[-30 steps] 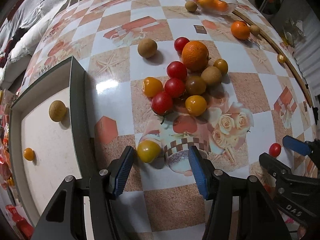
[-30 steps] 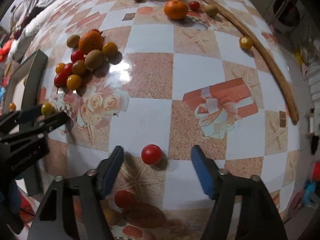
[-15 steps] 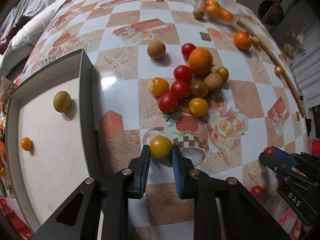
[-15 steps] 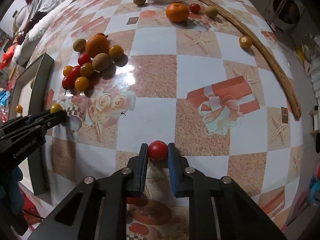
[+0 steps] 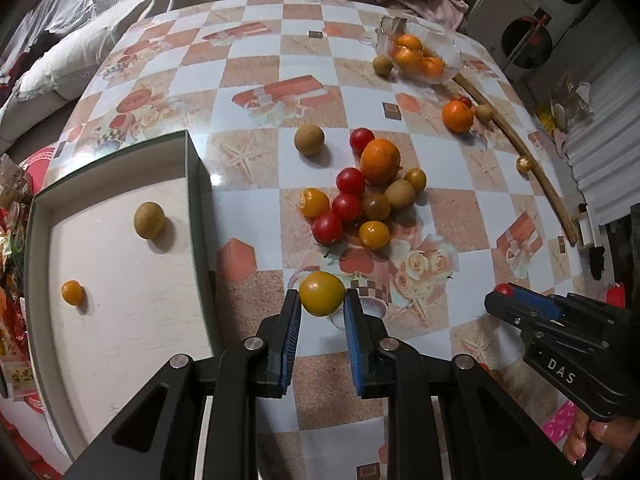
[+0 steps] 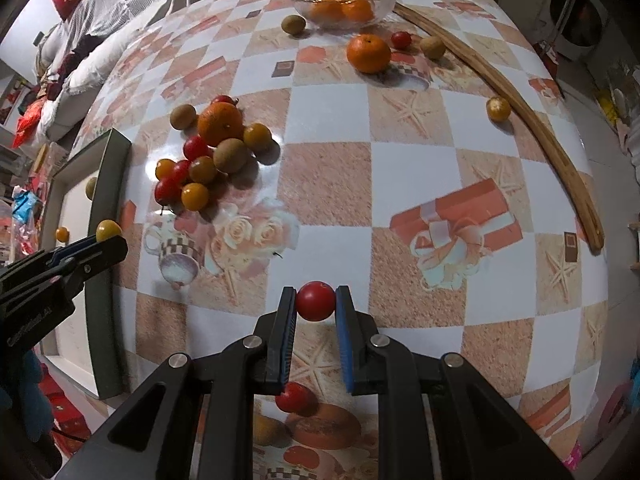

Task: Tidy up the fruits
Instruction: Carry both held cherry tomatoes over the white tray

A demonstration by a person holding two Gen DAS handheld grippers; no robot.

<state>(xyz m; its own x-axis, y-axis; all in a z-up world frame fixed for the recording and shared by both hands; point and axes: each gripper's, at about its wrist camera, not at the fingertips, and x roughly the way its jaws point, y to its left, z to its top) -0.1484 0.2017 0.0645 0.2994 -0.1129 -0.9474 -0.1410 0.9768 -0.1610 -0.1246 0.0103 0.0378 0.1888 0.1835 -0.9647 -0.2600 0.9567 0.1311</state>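
Left wrist view: both grippers now pinching one tomato each, pick done.

Left gripper (image 5: 322,306) jaws, spread a second ago, have just closed on yellow tomato (image 5: 321,293), lifted off the tablecloth (image 5: 256,184); right gripper (image 6: 316,306) likewise clamps red tomato (image 6: 315,300). Tray (image 5: 196,200) just left, fruit cluster (image 5: 360,200) beyond, glass bowl (image 5: 424,56) farthest; drop-off likely next.
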